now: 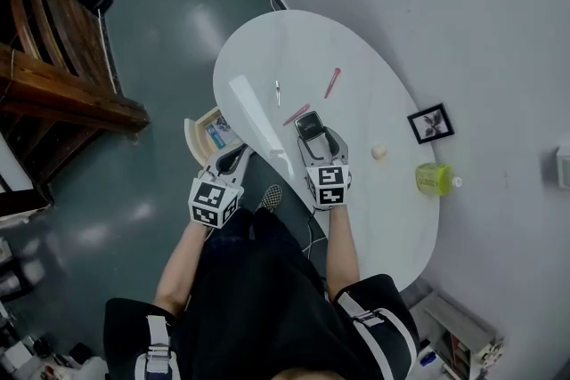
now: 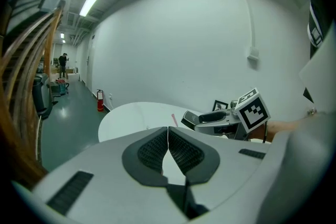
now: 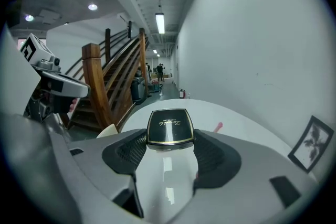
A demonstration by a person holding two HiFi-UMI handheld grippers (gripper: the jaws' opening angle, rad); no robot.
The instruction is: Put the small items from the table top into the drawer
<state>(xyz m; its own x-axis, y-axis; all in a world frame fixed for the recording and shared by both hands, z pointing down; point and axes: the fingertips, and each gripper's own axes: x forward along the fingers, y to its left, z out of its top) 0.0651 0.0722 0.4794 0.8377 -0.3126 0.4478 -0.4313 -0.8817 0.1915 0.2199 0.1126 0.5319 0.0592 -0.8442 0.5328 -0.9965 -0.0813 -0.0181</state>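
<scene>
We see the right gripper (image 1: 310, 134) clamped on a black compact (image 1: 308, 125) with gold trim. Both pads press its sides. In the right gripper view the compact (image 3: 169, 127) sits at the jaw tips, lid face up, just above the white table (image 1: 356, 58). It is held near the table's near edge, about the middle of it.

The left gripper (image 1: 237, 156) has its jaws pressed together with nothing between them, as the left gripper view (image 2: 168, 140) shows. It hangs at the near edge, beside the right gripper.

The drawer (image 1: 198, 133) sticks out open from under the near edge, just left of the left gripper. Something blue lies inside, too small to name.

On the table top:
- One pink stick (image 1: 297, 114) lies just beyond the compact.
- A second pink stick (image 1: 331, 83) lies further in, toward the far edge.
- A thin metal item (image 1: 277, 92) lies left of the sticks.
- A small cream lump (image 1: 379, 152) sits right of the right gripper.
- A yellow-green bottle (image 1: 435, 179) lies on its side at the far edge, toward the right end.
- A black picture frame (image 1: 431, 123) stands at the far edge by the wall.
</scene>
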